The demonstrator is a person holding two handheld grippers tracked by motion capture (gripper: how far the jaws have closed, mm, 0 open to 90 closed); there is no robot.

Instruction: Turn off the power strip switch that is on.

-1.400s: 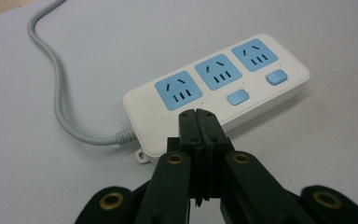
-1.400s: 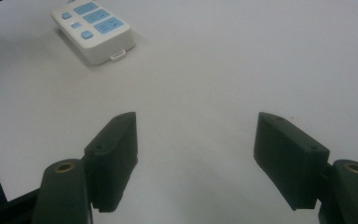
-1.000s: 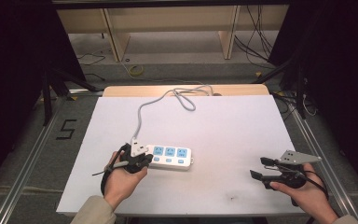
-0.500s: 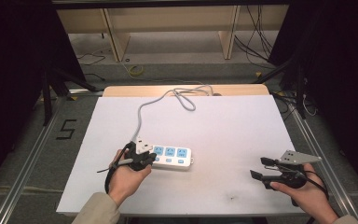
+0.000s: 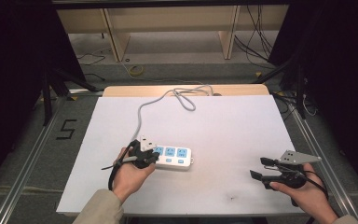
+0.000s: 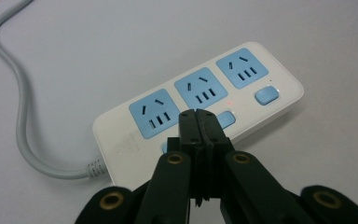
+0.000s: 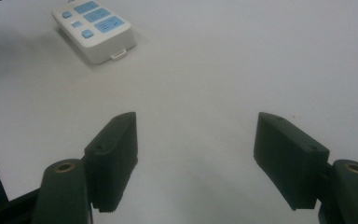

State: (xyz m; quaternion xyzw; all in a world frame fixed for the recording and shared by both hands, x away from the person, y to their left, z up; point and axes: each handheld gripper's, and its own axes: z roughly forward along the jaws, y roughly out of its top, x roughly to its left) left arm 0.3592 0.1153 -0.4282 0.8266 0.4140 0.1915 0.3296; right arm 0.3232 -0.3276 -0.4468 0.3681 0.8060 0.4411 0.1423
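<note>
Jaws of the left gripper [image 6: 199, 122] are pressed together with nothing between them, their tips over the near edge of the white power strip [image 6: 200, 100], at its middle blue switch; contact with the switch cannot be confirmed. Jaws of the right gripper [image 7: 196, 154] stand wide apart, well away from the strip, above the white table [image 5: 233, 126].

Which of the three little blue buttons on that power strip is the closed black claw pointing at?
The middle button, just past the shut left gripper tips. The button at the strip's far end sits clear; the one nearest the cable is mostly hidden behind the jaws.
</note>
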